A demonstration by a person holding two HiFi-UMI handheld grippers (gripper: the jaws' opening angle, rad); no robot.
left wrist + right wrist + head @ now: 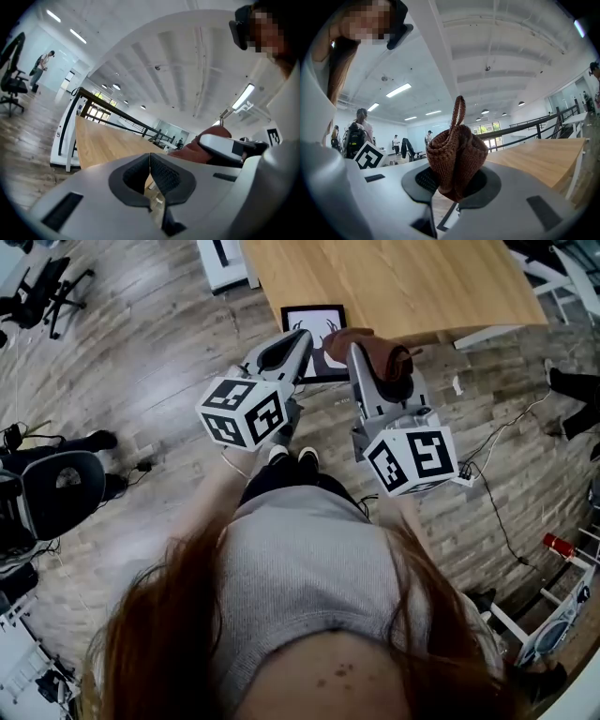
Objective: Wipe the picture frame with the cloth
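Observation:
A black picture frame (315,319) with a white mat stands on the wooden floor at the edge of the wooden table (394,282). Both grippers partly cover it in the head view. My left gripper (302,337) is held over the frame's left side. Its jaws are shut (150,161) with nothing between them. My right gripper (364,351) is just to the right, shut on a bunched brown knitted cloth (382,354). In the right gripper view the cloth (457,154) bulges up out of the jaws (454,183), with a loop on top.
The table (103,140) runs ahead of both grippers, on white legs (70,140). A dark office chair (56,493) stands at the left and cables (497,512) trail over the floor at the right. People (358,129) stand far off in the room.

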